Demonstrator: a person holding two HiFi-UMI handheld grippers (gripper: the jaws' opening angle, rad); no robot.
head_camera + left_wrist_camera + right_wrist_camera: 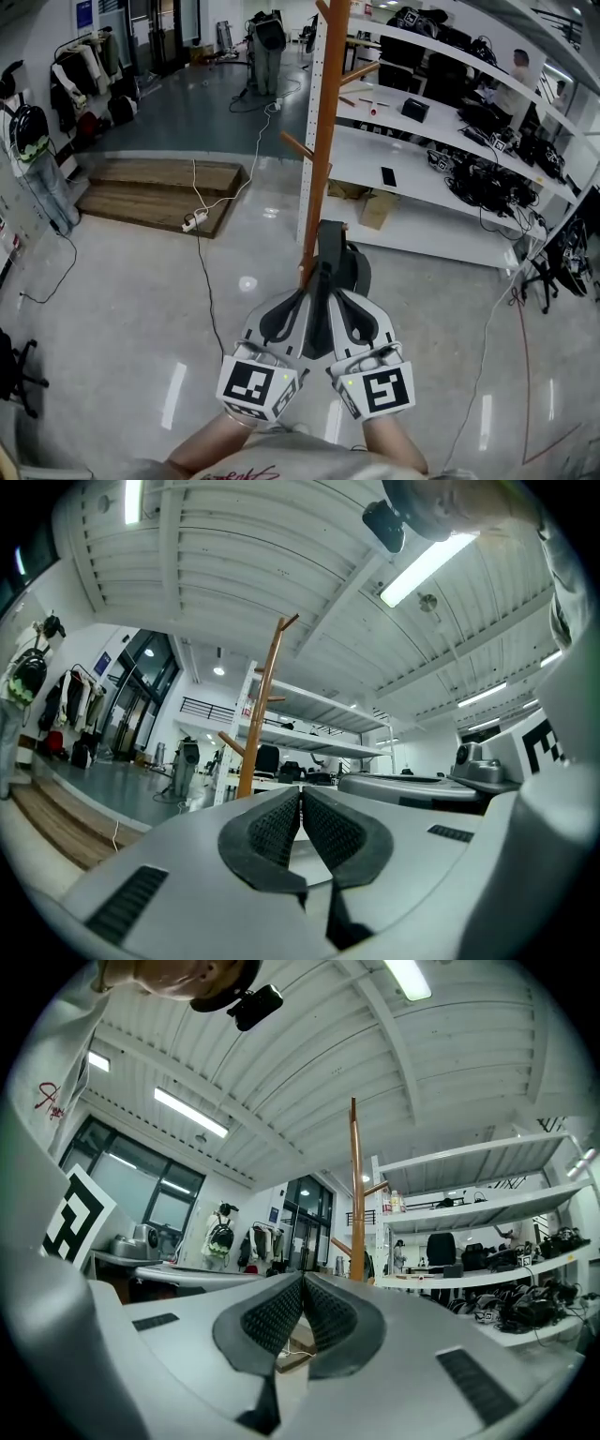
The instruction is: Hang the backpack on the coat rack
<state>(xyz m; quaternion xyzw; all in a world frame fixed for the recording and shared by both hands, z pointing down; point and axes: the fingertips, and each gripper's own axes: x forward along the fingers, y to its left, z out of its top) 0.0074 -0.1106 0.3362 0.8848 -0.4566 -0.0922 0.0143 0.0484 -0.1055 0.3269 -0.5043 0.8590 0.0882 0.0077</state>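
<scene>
A dark grey backpack (357, 273) sits against the near side of the wooden coat rack (322, 141), low on the pole. Its strap (330, 242) runs up to a small peg stub. Whether it hangs there I cannot tell, because my grippers cover its lower part. My left gripper (306, 293) and right gripper (337, 293) are held side by side just in front of it, tips angled toward each other. Both are shut, and in both gripper views the pads meet with nothing between them. The rack (261, 714) (356, 1194) stands ahead in both gripper views, and the backpack is hidden there.
White shelving (441, 141) loaded with gear stands right of the rack. A cardboard box (378, 208) lies under it. A wooden platform (155, 192) with a power strip and a white cable (200, 202) lies to the left. More cables cross the floor at right (487, 347).
</scene>
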